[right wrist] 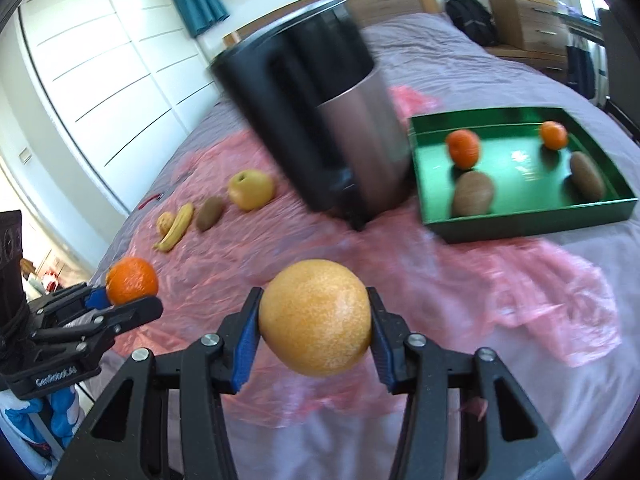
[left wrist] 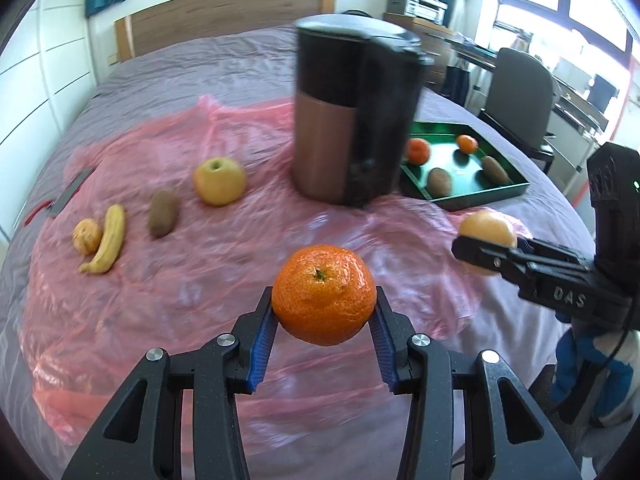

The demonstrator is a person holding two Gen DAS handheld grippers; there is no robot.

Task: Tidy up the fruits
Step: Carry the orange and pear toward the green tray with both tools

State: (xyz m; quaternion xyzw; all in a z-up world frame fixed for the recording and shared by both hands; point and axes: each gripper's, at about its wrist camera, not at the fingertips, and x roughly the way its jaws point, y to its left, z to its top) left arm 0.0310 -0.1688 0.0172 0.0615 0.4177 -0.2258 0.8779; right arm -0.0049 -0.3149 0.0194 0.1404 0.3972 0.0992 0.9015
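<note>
My left gripper (left wrist: 324,316) is shut on a bright orange mandarin (left wrist: 324,294), held above the pink plastic sheet. My right gripper (right wrist: 314,326) is shut on a larger pale orange (right wrist: 315,317), also off the sheet. Each gripper shows in the other's view: the right gripper (left wrist: 486,250) at the right edge, the left gripper (right wrist: 128,294) at the lower left. A green tray (right wrist: 528,216) at the right holds two mandarins (right wrist: 463,148) and two kiwis (right wrist: 473,194). On the sheet to the left lie a yellow apple (left wrist: 219,181), a kiwi (left wrist: 163,213), a banana (left wrist: 107,239) and a small pale citrus (left wrist: 87,236).
A tall black and copper juicer (left wrist: 352,120) stands on the bed between the loose fruit and the tray. The pink sheet (left wrist: 200,280) covers a grey bedspread. A headboard, a chair (left wrist: 520,92) and desks lie beyond. A person's blue and white sleeve (left wrist: 592,364) shows at the right.
</note>
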